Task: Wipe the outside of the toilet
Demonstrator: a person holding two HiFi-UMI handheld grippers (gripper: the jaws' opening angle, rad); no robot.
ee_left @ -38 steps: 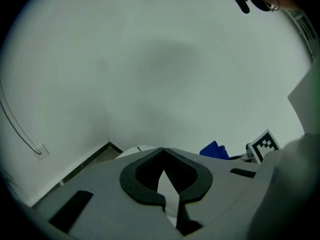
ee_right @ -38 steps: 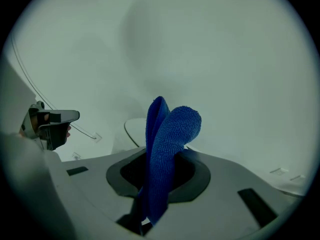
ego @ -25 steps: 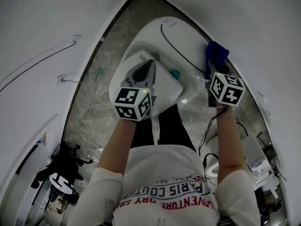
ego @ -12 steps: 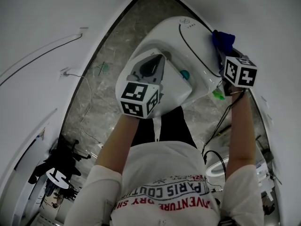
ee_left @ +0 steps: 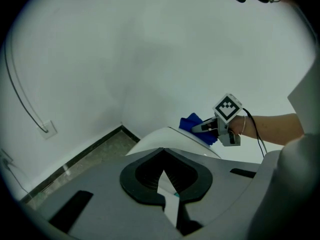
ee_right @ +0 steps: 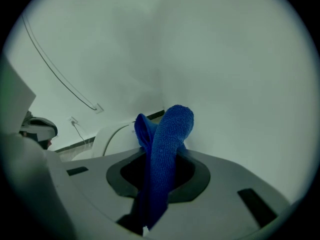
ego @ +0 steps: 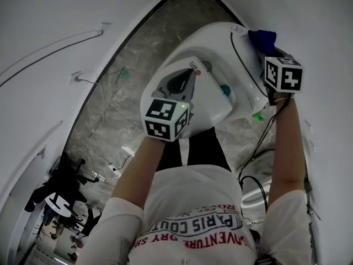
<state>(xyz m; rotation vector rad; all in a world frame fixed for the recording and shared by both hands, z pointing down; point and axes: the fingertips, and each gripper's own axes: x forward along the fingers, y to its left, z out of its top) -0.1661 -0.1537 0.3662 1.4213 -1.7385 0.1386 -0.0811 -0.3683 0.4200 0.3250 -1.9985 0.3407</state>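
Both jaws of the right gripper (ee_right: 152, 199) pinch a blue cloth (ee_right: 167, 144) at the toilet (ego: 220, 54) rim, arm outstretched. The left gripper (ee_left: 167, 184) hovers closed, empty.

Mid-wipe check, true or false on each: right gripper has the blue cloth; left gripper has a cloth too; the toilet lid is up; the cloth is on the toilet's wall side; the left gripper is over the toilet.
1. The right gripper grips the blue cloth. True.
2. The left gripper grips a cloth too. False: its fingers are together with nothing between them.
3. The toilet has its lid up. False: the lid is down.
4. The blue cloth sits at the toilet's edge beside the white wall. True.
5. The left gripper is over the toilet. True in the head view; whether it touches cannot be told.
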